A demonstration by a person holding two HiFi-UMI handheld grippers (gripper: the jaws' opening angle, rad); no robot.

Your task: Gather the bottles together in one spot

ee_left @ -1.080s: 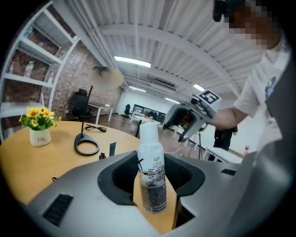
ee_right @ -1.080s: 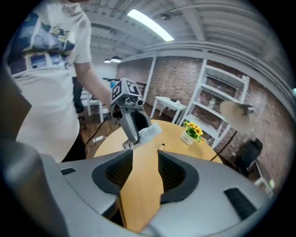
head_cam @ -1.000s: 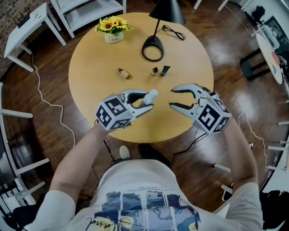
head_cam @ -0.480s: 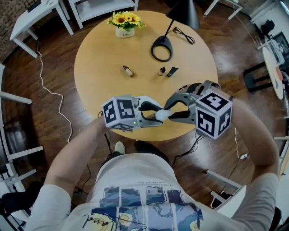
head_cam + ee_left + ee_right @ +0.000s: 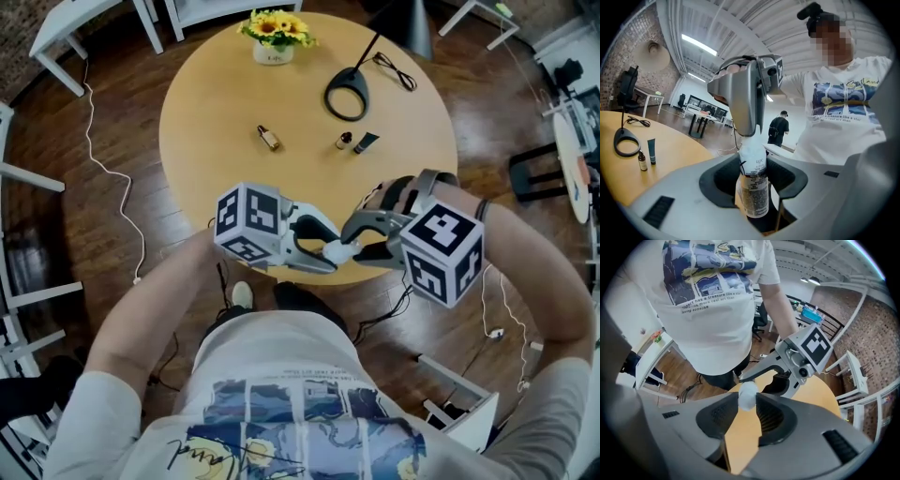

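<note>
Pinches the white bottle (image 5: pixel 752 185) by its labelled body in the left gripper (image 5: pixel 323 251), over the near edge of the round table (image 5: pixel 216 122), and has just been closing the right gripper (image 5: pixel 747 404) on its cap, seemingly pressing it, well apart from the small brown bottle (image 5: pixel 269 138) mid-table.

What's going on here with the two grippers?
A person holds a gripper in each hand over the near edge of a round table. The left gripper is clamped on the body of a white bottle, held off the table. The right gripper has just been closing its jaws, and the bottle's cap sits between them, apparently touched on both sides. A brown bottle, a second small bottle and a dark tube wait farther back.
</note>
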